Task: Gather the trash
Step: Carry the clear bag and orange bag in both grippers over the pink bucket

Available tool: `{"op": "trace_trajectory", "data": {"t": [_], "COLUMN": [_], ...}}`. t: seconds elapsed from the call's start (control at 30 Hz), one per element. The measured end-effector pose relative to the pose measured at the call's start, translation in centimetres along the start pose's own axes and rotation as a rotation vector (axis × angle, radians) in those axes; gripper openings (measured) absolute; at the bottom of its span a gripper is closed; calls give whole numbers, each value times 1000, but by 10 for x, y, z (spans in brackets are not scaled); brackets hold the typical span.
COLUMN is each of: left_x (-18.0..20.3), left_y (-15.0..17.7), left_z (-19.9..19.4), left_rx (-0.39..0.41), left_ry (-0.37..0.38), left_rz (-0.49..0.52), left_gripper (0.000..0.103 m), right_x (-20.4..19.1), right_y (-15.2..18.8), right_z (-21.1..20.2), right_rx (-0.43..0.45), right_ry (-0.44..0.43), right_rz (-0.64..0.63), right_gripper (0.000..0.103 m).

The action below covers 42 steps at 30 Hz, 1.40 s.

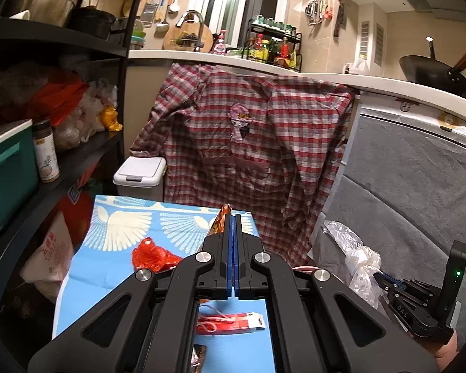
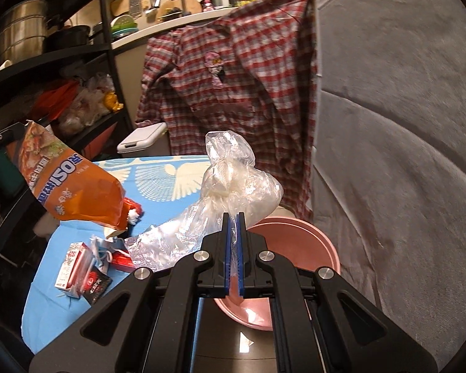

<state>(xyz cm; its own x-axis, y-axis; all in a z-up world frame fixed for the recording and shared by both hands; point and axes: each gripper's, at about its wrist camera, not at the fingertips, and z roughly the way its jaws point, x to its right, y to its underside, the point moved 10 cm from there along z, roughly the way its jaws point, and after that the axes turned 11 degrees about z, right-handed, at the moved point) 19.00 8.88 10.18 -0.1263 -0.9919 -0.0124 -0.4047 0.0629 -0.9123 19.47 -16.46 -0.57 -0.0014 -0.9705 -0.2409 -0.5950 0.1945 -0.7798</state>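
While our right gripper pinches a crumpled clear bag above the pink bowl, our left gripper clamps an orange packet marked "OSI" over the table.

A tabletop under a blue cloth with white fan prints carries crumpled red foil, a red-and-white carton, a black sachet and a flat red packet.
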Motion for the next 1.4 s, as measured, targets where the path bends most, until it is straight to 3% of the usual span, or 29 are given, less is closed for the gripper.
{"op": "trace_trajectory", "data": {"t": [0.93,1.2,1.4], "left_x": [81,101,118], "left_y": [-1,4,10], "left_z": [26,36,49], "left_rx": [15,-8,-36], "left_ry": [140,266,315], "left_rz": [56,26,33], "left_gripper": [0,0,0], "right_x": [54,67,74], "right_y": [-4,-1,4], "right_z": [-10,-5,5], "right_rx": [37,18,-16], "right_ry": [83,101,99], "right_rz": [43,65,80], "right_gripper": [4,4,4]}}
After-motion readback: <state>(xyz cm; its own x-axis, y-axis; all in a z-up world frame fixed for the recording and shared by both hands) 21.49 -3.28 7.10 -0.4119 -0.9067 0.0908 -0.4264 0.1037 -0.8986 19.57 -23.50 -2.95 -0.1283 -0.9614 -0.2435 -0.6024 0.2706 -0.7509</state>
